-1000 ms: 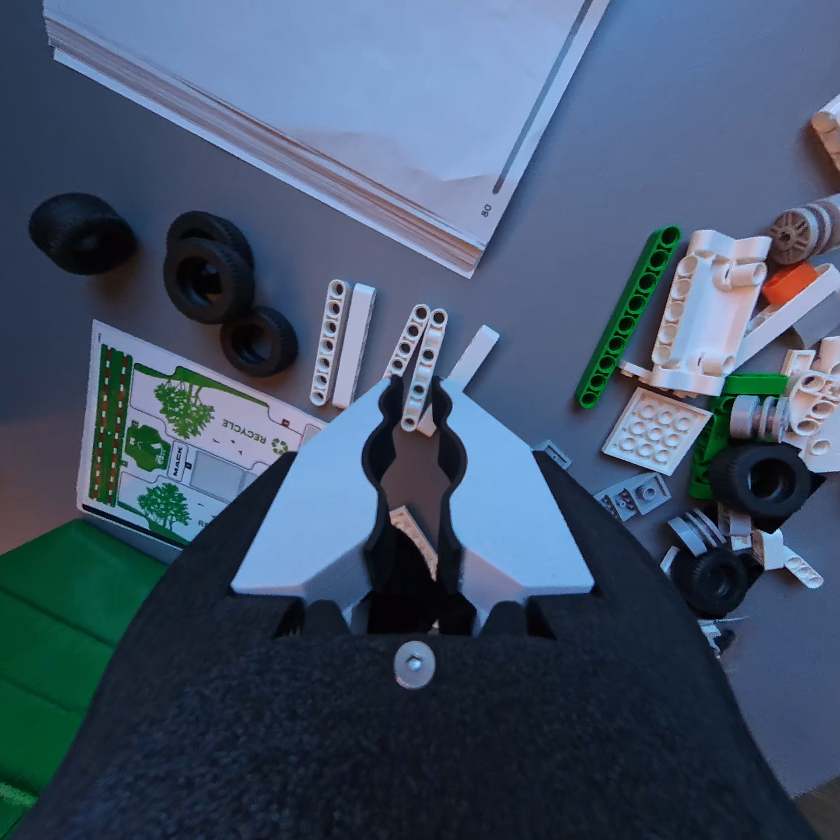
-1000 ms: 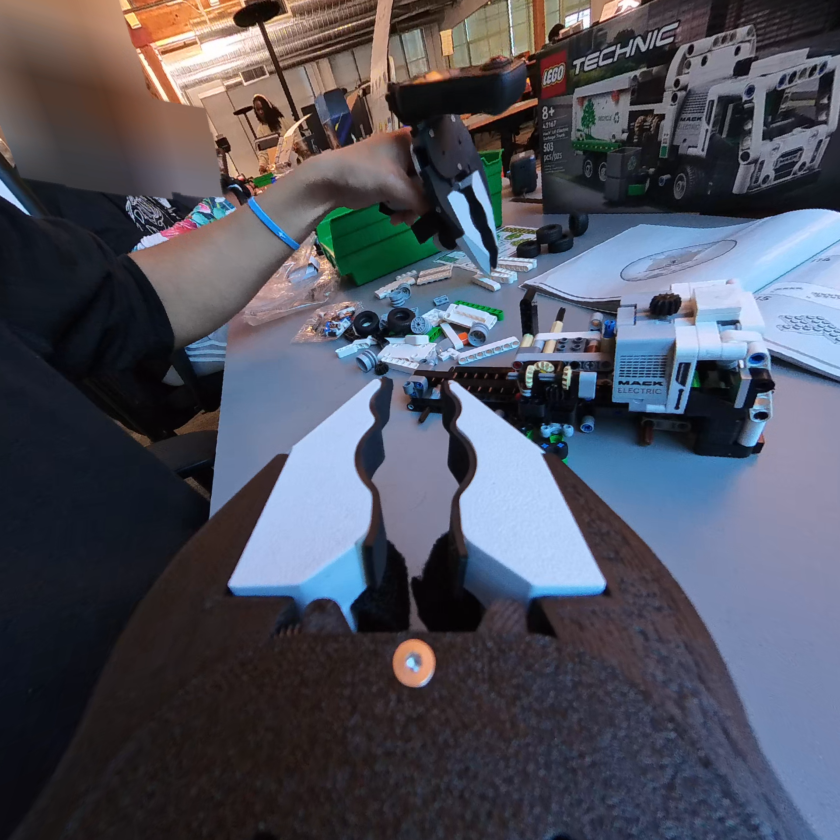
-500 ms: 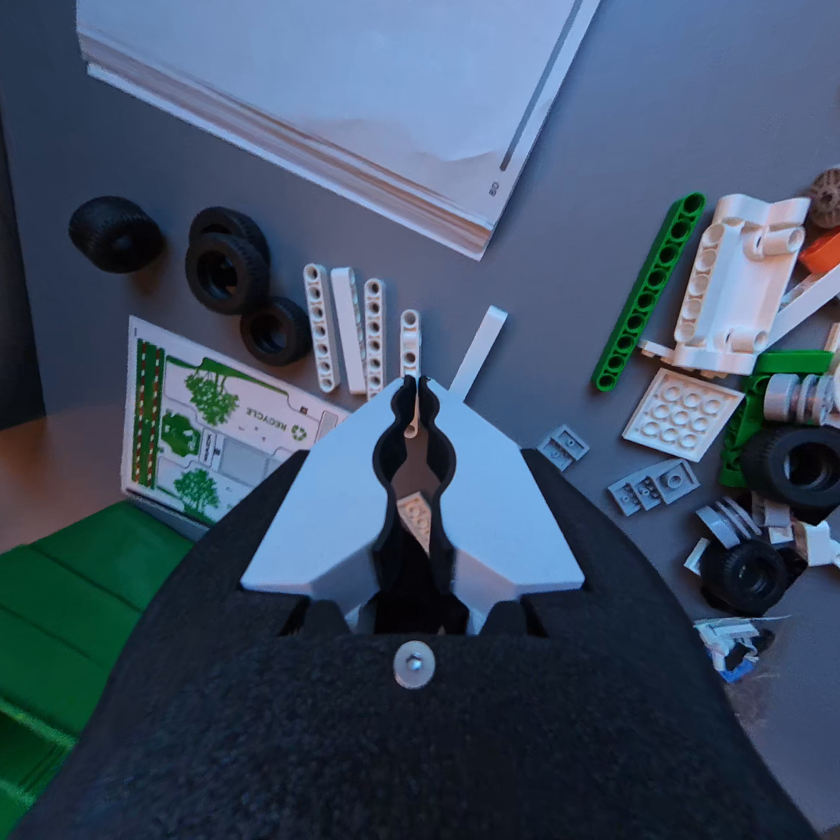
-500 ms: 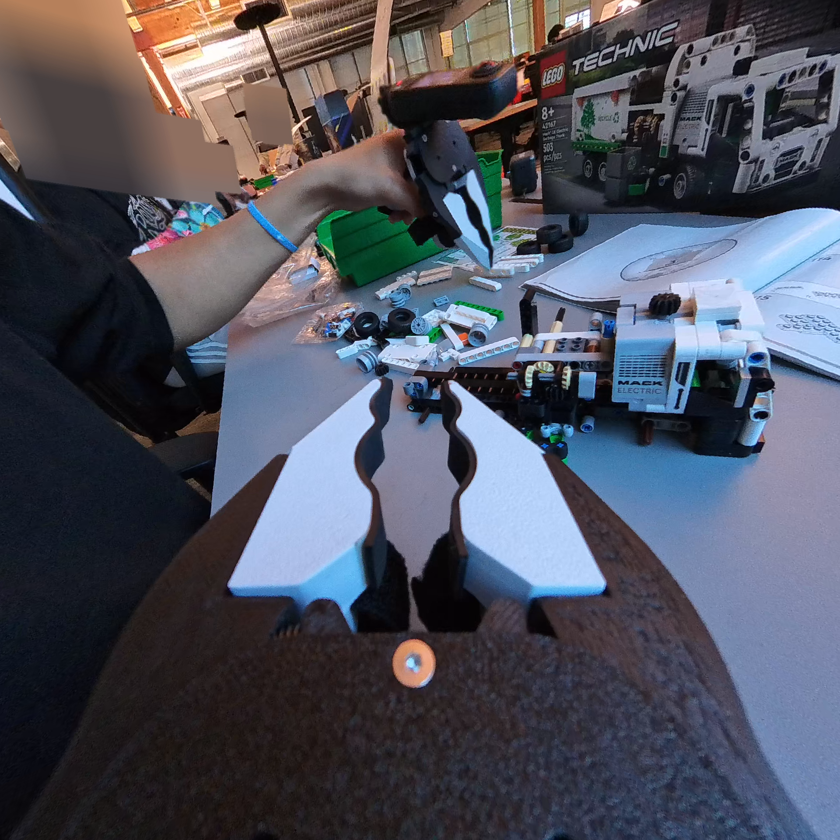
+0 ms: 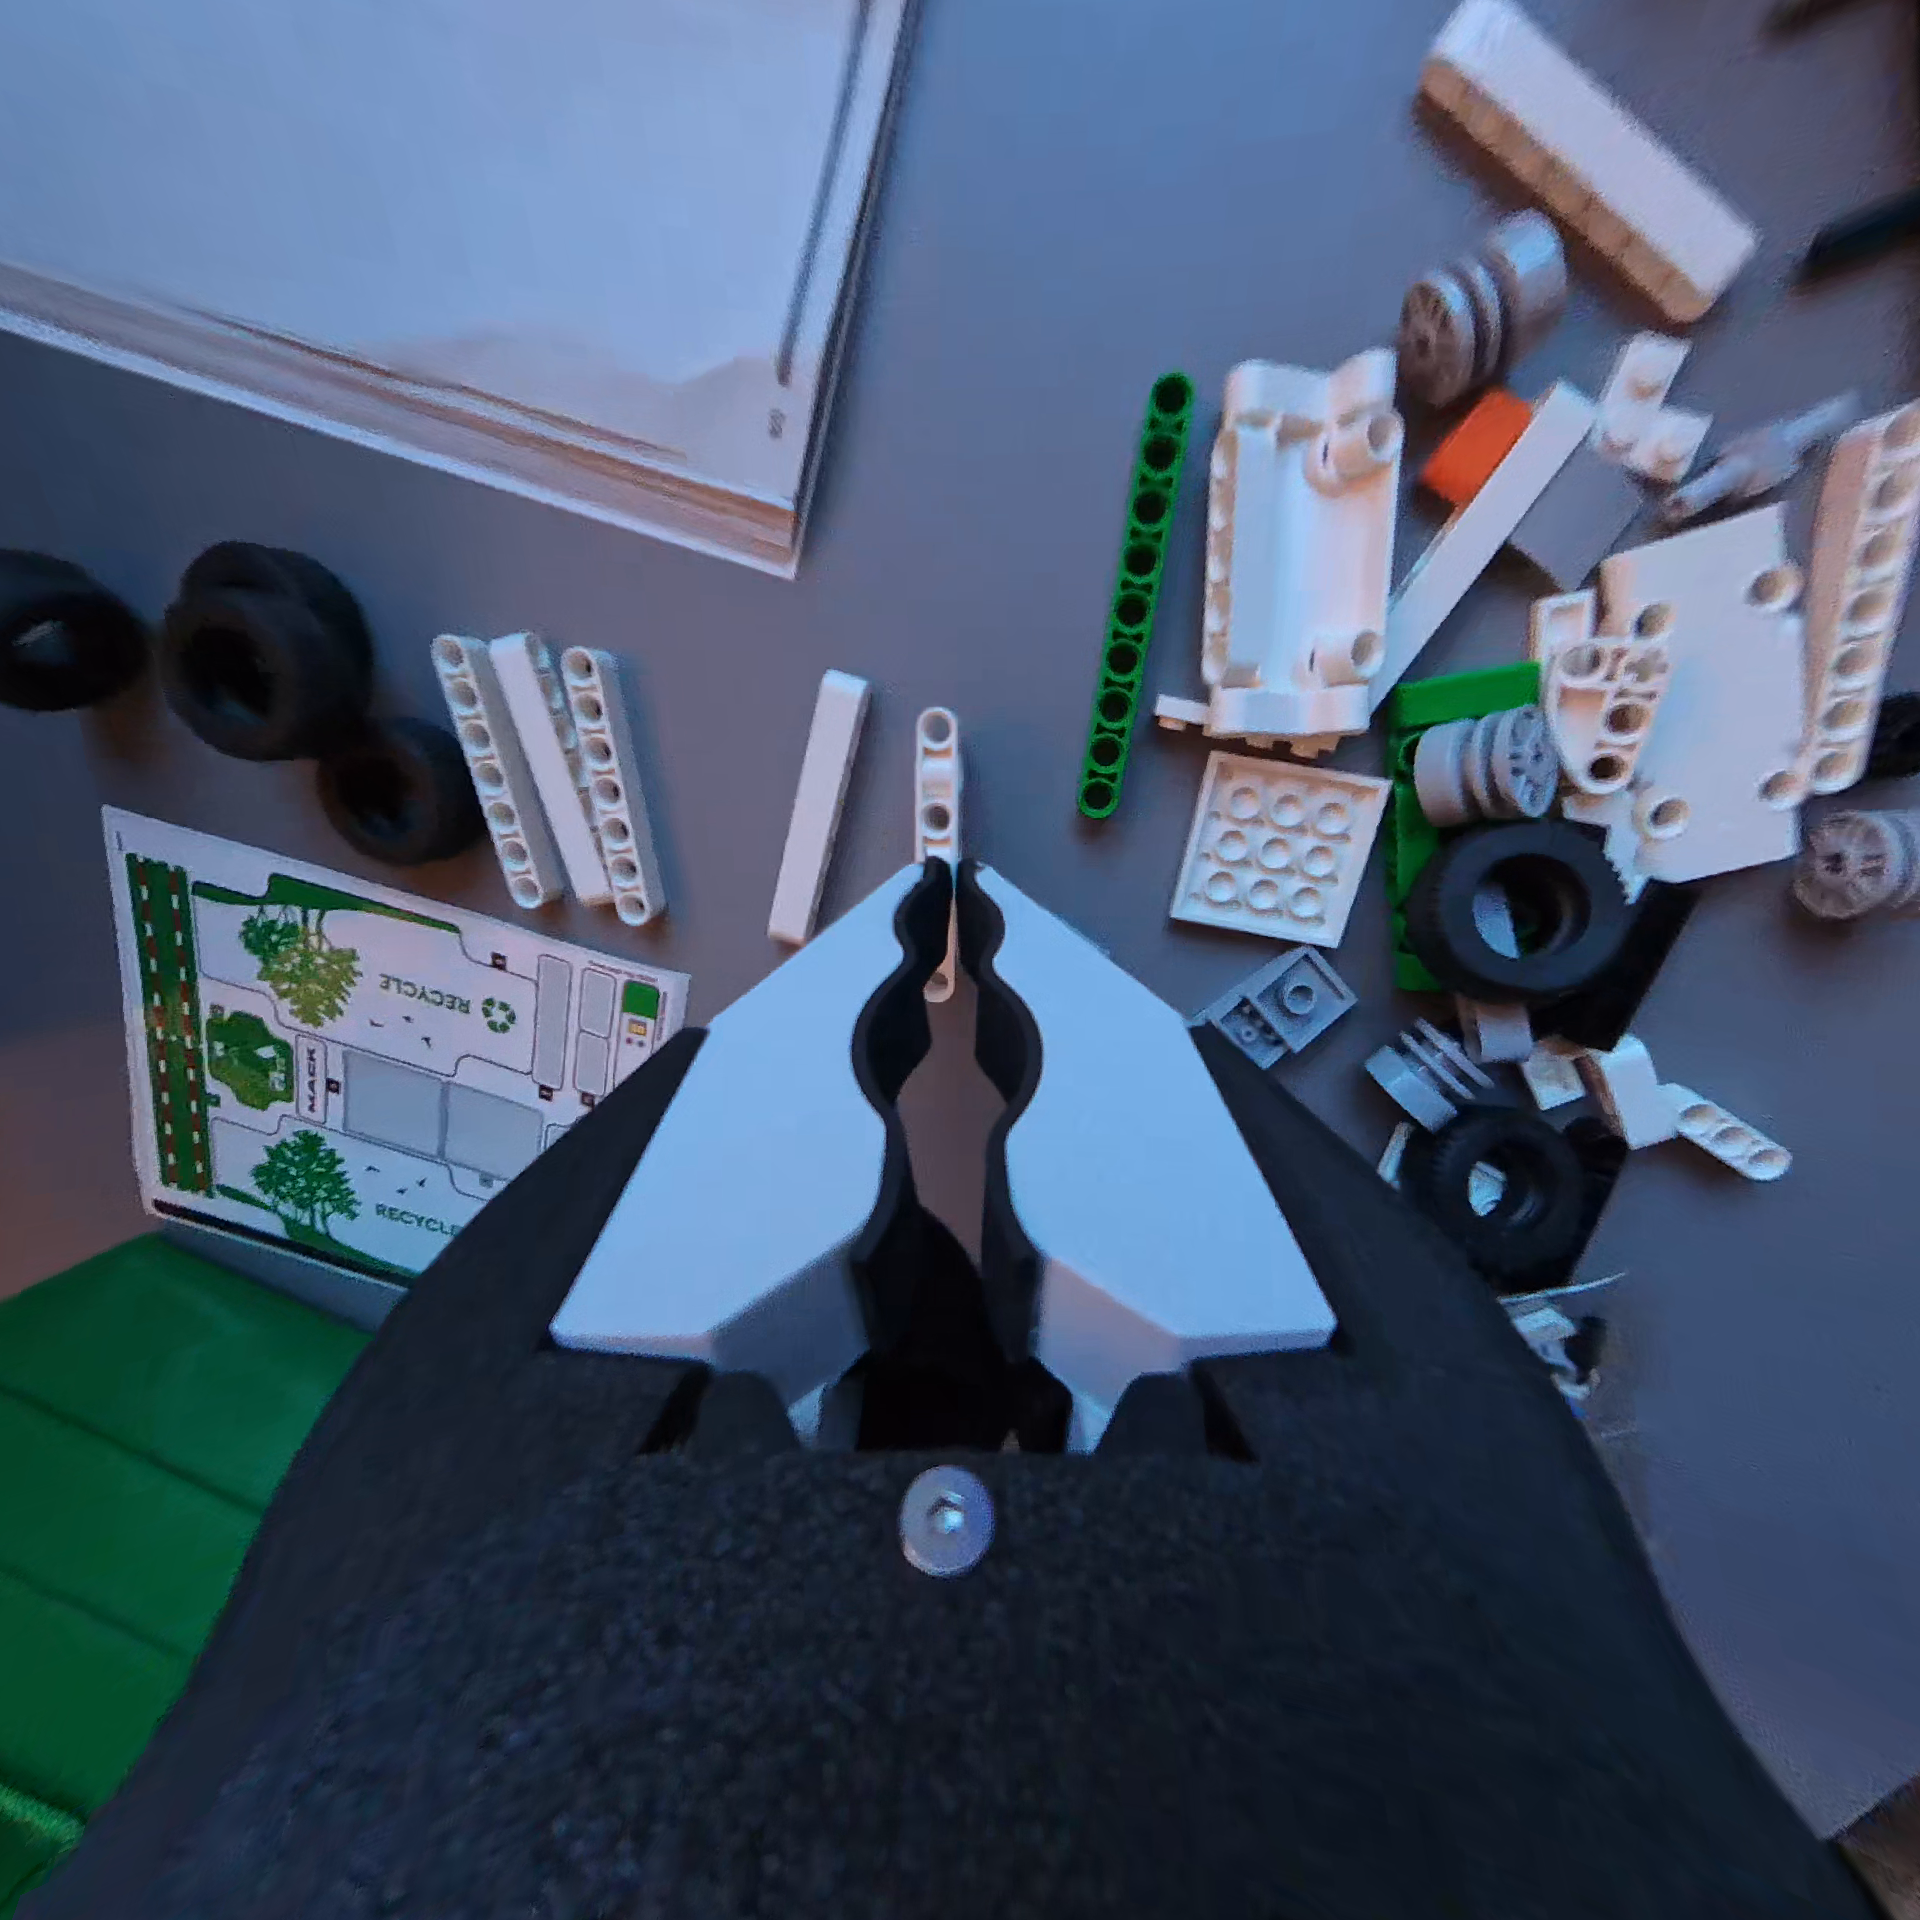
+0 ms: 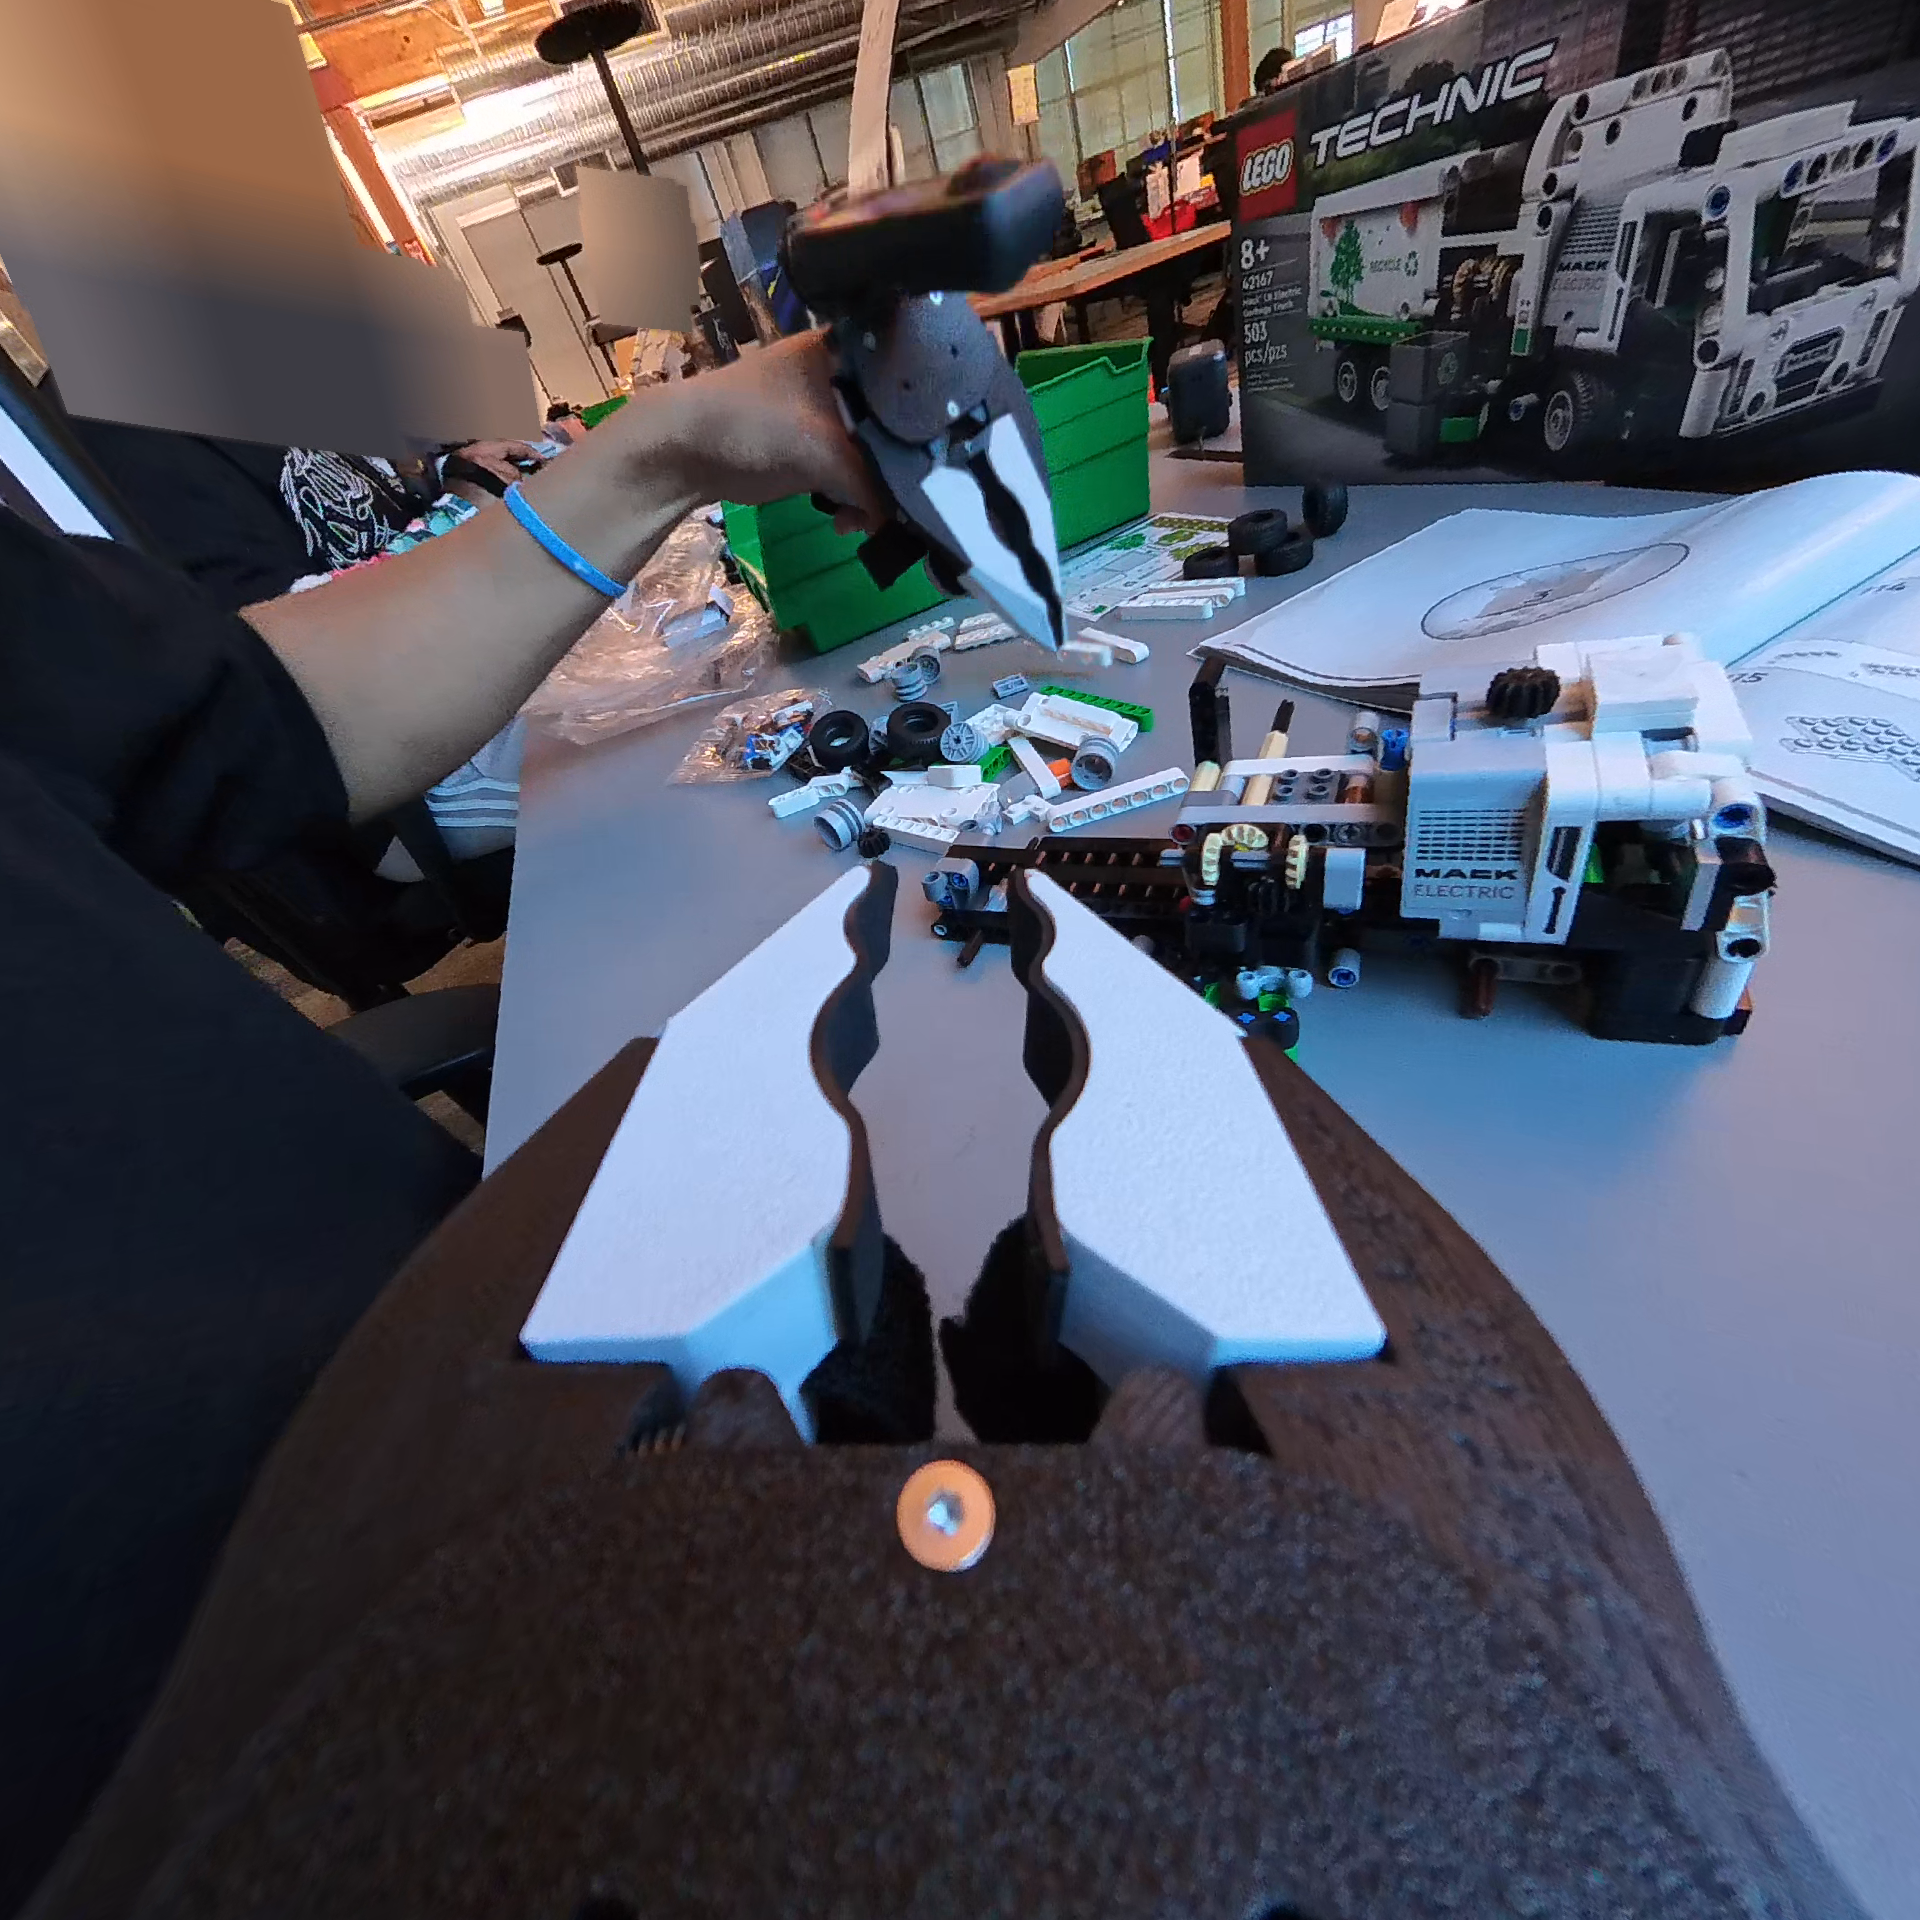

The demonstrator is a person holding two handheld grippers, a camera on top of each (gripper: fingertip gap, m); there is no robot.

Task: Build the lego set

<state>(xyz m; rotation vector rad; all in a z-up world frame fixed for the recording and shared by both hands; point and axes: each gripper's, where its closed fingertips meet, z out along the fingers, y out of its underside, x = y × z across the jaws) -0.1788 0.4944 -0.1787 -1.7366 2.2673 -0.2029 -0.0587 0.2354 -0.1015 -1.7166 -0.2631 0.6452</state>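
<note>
The left gripper [image 5: 943, 868] is clamped on a short white holed plastic beam [image 5: 938, 774] at twelve o'clock. Fetching step; next it needs carrying to the half-built white truck [image 6: 1455, 862]. The right gripper [image 6: 951, 883] hangs apart, empty.

1. Left gripper [image 5: 943, 871]: I had it pointed steeply down at the table, fingertips pressed together on a small white beam [image 5: 938, 790], which stuck out past the tips.
2. Left gripper, seen from the right wrist camera [image 6: 1049, 623]: raised above the table, nose angled down and to the right.
3. Left hand [image 6: 774, 436]: wrapped round the gripper's grip, bare forearm stretched out across the view, blue band on the wrist, dark sleeve pushed up near the elbow.
4. Right gripper [image 6: 951, 883]: I held it low and nearly level over the table, fingers parted with a clear gap, nothing between them.
</note>
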